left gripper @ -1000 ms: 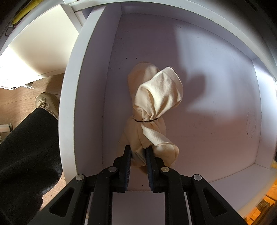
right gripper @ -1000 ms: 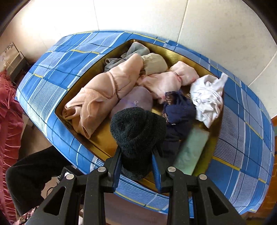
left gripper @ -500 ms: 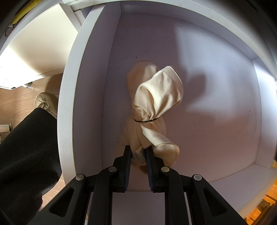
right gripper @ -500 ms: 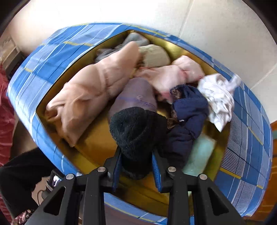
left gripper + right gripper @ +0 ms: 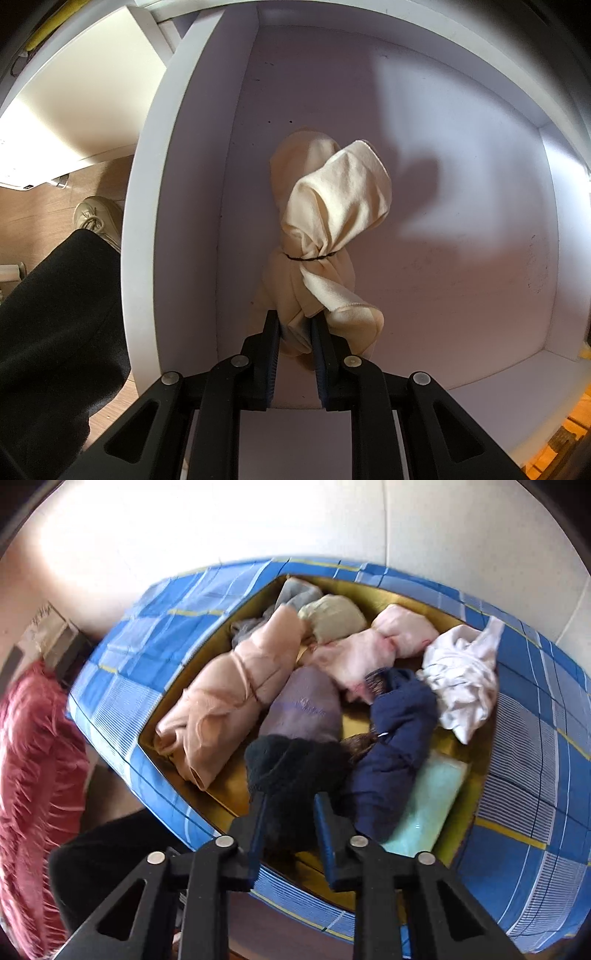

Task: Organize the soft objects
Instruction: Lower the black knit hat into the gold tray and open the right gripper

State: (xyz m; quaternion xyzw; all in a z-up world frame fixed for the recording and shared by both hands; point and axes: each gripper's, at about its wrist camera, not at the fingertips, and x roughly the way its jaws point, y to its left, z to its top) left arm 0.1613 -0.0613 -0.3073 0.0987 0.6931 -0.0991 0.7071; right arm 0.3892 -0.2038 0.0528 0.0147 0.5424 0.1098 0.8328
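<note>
A cream cloth bundle tied with a thin black band [image 5: 325, 236] hangs over the white drawer [image 5: 443, 295] — left gripper [image 5: 295, 325] clamped on its end. Right gripper [image 5: 290, 805], jaws just narrowed, pinches a black knitted fuzzy bundle [image 5: 291, 768] above the blue plaid fabric bin [image 5: 528, 775].

Left claw [image 5: 295, 325] clamped on a cream cloth bundle [image 5: 325, 236], black-banded, above a white drawer [image 5: 461, 277].
</note>
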